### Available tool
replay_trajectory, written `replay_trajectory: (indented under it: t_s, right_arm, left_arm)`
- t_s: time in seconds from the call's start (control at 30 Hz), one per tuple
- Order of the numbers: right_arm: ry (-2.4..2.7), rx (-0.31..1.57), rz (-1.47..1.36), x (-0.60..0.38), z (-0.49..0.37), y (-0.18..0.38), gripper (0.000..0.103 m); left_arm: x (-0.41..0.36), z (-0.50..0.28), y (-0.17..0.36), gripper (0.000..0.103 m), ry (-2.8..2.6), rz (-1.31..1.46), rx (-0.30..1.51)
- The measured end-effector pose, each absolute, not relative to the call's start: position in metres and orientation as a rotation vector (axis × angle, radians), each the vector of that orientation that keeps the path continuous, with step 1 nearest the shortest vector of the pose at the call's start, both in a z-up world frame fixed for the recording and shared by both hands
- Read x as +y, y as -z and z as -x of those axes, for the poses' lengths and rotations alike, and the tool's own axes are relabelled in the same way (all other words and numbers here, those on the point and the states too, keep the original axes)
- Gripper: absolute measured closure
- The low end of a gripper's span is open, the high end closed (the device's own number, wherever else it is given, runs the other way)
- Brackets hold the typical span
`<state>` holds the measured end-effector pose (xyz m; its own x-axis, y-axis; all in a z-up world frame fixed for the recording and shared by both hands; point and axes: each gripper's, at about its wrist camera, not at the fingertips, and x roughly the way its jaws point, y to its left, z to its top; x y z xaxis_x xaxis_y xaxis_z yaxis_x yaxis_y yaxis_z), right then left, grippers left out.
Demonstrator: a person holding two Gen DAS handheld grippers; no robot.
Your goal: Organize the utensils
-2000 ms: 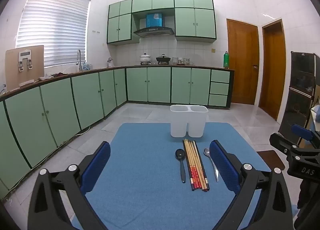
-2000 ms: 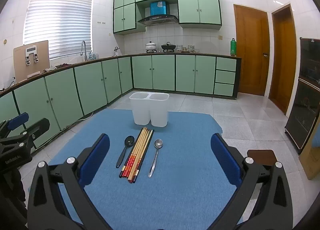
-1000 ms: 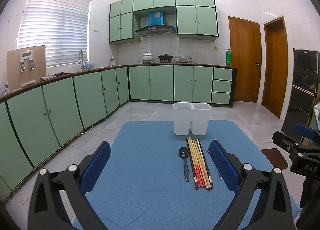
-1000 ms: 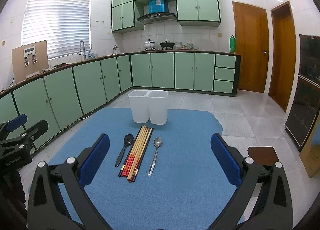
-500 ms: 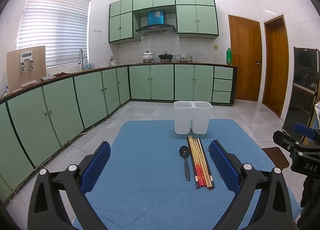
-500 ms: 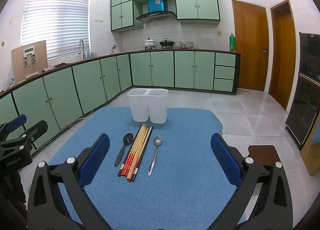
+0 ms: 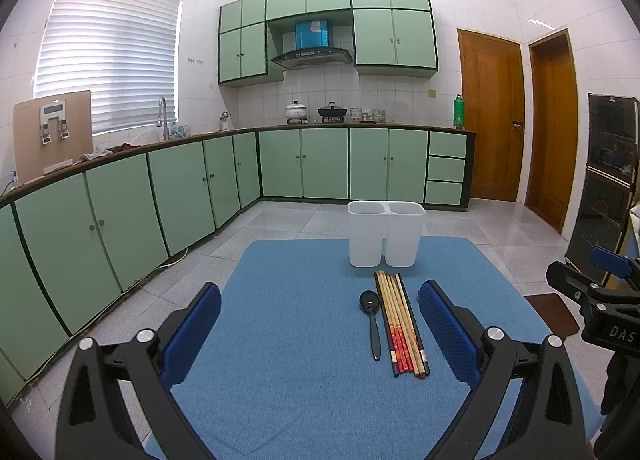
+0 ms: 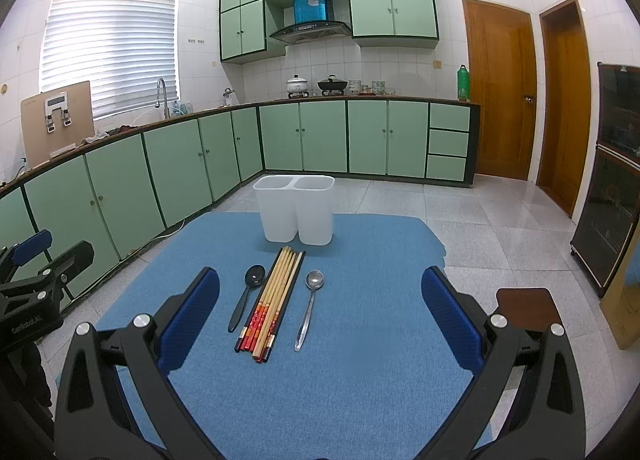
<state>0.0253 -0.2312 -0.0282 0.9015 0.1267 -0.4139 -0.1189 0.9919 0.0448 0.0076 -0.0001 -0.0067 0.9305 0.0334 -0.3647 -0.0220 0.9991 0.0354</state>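
Observation:
On the blue table mat (image 8: 360, 360) lie a black spoon (image 8: 247, 296), a bundle of chopsticks (image 8: 273, 298) and a metal spoon (image 8: 309, 306), side by side. Behind them stands a white two-compartment holder (image 8: 295, 212). In the left wrist view the holder (image 7: 385, 232), black spoon (image 7: 372, 320) and chopsticks (image 7: 400, 322) show; the metal spoon is hidden behind my right finger. My left gripper (image 7: 320, 334) is open and empty, above the mat left of the utensils. My right gripper (image 8: 320, 316) is open and empty, with the utensils between its fingers, further off.
Green kitchen cabinets (image 8: 180, 164) run along the left and back walls. Two wooden doors (image 8: 500, 92) and a dark cabinet (image 8: 616, 196) stand at the right. A brown stool (image 8: 524, 304) sits by the mat's right edge. Tiled floor surrounds the table.
Both grippers have drifted slightly; in the left view the utensils moved right until the metal spoon went behind the right finger. Nothing was grasped.

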Motion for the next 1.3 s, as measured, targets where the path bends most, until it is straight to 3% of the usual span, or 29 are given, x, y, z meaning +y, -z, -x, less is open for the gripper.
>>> replay_trajectory:
  t_s: [1.3]
  right_arm:
    - [-0.105,0.509,-0.005,-0.237,-0.064,0.043,0.005]
  left_arm:
    - [-0.002,-0.042,0.024,0.006,-0.033,-0.037,0.453]
